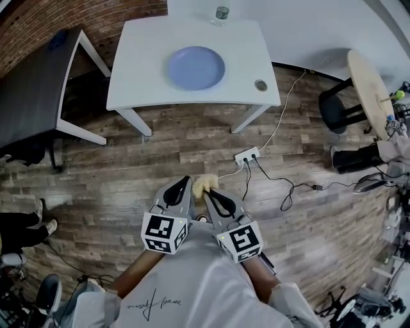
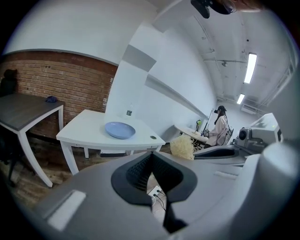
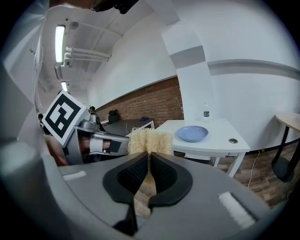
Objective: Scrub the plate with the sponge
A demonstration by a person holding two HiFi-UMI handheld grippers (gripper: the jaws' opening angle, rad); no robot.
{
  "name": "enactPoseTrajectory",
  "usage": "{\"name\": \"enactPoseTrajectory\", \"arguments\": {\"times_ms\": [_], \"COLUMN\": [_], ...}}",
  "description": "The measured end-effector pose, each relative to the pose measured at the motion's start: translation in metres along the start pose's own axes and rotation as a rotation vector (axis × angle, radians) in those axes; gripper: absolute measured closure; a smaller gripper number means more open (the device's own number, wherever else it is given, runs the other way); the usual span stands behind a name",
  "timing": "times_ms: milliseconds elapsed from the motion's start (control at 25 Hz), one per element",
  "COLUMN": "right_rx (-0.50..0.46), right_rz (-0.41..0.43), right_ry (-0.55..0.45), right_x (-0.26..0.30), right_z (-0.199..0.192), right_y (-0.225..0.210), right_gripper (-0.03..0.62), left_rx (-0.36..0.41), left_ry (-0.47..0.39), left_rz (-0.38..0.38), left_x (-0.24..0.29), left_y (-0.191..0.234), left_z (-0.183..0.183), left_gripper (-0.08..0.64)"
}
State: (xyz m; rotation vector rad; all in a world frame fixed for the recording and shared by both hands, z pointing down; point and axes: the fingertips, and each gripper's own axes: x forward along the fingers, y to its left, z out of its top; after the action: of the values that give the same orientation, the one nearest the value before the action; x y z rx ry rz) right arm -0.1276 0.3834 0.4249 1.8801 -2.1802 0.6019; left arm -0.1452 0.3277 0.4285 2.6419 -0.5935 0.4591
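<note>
Where plank floor (image 1: 192,160) meets wall (image 1: 307,25), white table (image 1: 141,77) bears plate (image 1: 196,68).

you're in a lab-style workroom: a brick wall (image 2: 56,75), a wood-look floor (image 1: 192,160) with a power strip (image 1: 247,155) and loose cables (image 1: 282,186), a plain white table (image 1: 147,64), a dark desk (image 1: 32,96), strip ceiling lights (image 2: 250,68), and another person (image 2: 219,129) seated at a round table.

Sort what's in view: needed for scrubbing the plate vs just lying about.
Job:
- blue plate, on the white table
- yellow sponge, clamped in the right gripper

Lying about:
- bottle behind the plate
- power strip
- dark table
</note>
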Motion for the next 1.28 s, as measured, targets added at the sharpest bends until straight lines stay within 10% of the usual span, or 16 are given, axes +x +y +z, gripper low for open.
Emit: {"name": "enactPoseTrajectory", "arguments": {"times_ms": [680,920,1280], "right_rx": [0.112,0.121,0.129], "right_rz": [0.035,0.057,0.056], "right_ry": [0.010,-0.032,-0.055], "right_x": [0.058,0.084,0.132], "right_z": [0.027,0.045,0.085], "right_y": [-0.006,-0.022,-0.080], "right_gripper": [0.572,0.572,0.571], "left_rx": [0.044,0.254,0.240], "left_ry": [0.009,-0.016,-0.018], "left_rz": [-0.080,-0.049,-0.046], "left_x": [0.015,0.032,0.095], "left_y": [0.035,0.051,0.086], "left_z": [0.029,0.048,0.093], "left_gripper": [0.549,0.552,0.548]}}
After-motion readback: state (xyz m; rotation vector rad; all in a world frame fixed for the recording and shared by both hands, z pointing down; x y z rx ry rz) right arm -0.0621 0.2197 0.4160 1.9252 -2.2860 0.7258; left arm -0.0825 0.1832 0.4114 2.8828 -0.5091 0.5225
